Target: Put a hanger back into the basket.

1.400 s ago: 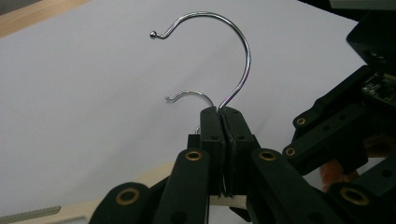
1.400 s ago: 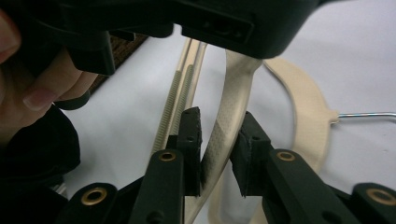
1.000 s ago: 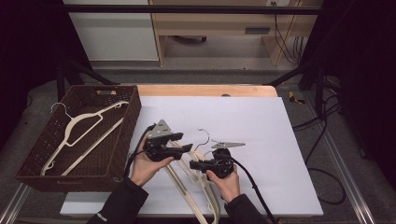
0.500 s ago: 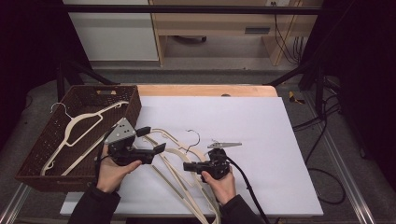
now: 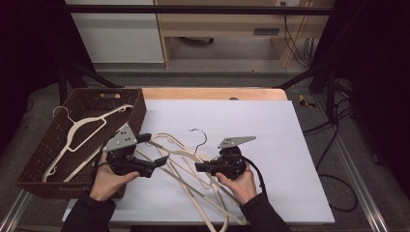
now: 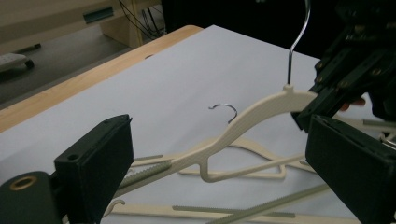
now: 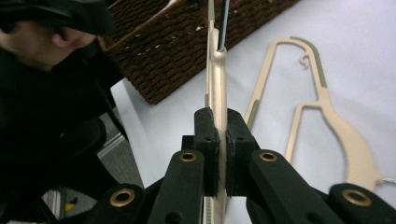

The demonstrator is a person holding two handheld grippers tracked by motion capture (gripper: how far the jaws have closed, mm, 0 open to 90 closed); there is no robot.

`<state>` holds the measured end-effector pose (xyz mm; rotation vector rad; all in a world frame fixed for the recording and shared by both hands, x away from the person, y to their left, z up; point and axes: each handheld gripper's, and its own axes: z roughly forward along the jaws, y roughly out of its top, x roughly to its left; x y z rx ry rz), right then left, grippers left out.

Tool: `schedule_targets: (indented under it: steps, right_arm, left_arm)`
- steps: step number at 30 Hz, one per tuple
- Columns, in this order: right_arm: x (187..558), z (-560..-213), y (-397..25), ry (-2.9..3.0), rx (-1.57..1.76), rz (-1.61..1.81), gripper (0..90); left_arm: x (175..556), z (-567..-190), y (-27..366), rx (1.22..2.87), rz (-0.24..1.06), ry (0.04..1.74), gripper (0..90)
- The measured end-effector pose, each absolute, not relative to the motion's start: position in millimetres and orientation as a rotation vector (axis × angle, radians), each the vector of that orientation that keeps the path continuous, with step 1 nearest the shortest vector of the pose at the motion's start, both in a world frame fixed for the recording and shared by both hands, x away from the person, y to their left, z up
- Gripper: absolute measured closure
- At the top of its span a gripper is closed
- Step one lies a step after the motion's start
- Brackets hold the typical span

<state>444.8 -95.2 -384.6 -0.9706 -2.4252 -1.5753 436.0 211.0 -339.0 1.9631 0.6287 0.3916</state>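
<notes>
White sheeting covers the counter (image 5: 251, 125), with a brown wicker basket (image 5: 138, 108) at the left edge of the high view holding one cream hanger (image 5: 89, 129). Right tool (image 5: 199, 167), lower centre, is clenched on the neck of a raised hanger (image 6: 261, 112); in the right gripper view the jaws pinch the cream plastic edge-on, just below the wire hook, probably to lift it free of the hangers lying tangled on the sheet (image 5: 208, 186). Left tool (image 5: 162, 159) is released, jaws wide, the raised hanger's arm passing between them without contact — likely lining up for a second grip before the transfer to the basket. Versus 0.5 s ago: left tool has drawn nearer the right one; right tool barely shifted.
</notes>
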Motion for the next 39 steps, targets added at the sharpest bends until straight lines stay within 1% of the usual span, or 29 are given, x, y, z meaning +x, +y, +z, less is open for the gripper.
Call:
schedule_targets:
  steps: [5,8,12,20,22,24,26,30,35,36,39]
  right_arm:
    - [443.5,-368.6,-105.3,-2.480,-0.837,-1.586,86.6]
    - [441.7,-362.6,-108.1,-2.504,-0.773,-1.578,86.6]
    - [439.9,-360.2,-108.5,-2.530,-0.705,-1.560,86.6]
    - [436.5,-362.1,-105.1,-2.568,-0.630,-1.512,86.6]
    - [435.6,-362.2,-104.1,-2.571,-0.616,-1.501,86.6]
    - [435.0,-362.9,-103.0,-2.579,-0.602,-1.487,86.6]
    - [434.7,-363.6,-102.2,-2.590,-0.591,-1.474,86.6]
    - [434.5,-363.7,-101.9,-2.599,-0.582,-1.468,86.6]
    - [434.5,-365.1,-101.1,-2.625,-0.562,-1.464,86.0]
    - [434.6,-365.4,-101.0,-2.637,-0.554,-1.466,85.3]
    - [435.2,-366.4,-100.7,-2.686,-0.572,-1.470,81.7]
  left_arm:
    - [437.8,-343.2,198.4,2.017,0.354,0.573,9.6]
    - [439.0,-344.8,187.1,2.069,0.333,0.523,14.0]
    - [441.1,-348.1,176.2,2.119,0.300,0.483,22.8]
    - [442.1,-354.7,159.6,2.222,0.254,0.409,46.2]
    - [442.2,-355.1,158.3,2.243,0.245,0.388,53.2]
    - [441.7,-355.8,157.1,2.249,0.238,0.380,57.8]
    - [441.0,-355.9,156.7,2.263,0.234,0.365,60.6]
    - [439.1,-355.8,156.4,2.265,0.203,0.353,69.3]
    - [436.0,-356.1,155.8,2.307,0.210,0.336,73.1]
    - [436.6,-355.6,156.6,2.327,0.218,0.320,73.9]
    - [434.5,-357.8,156.1,2.317,0.194,0.327,77.6]
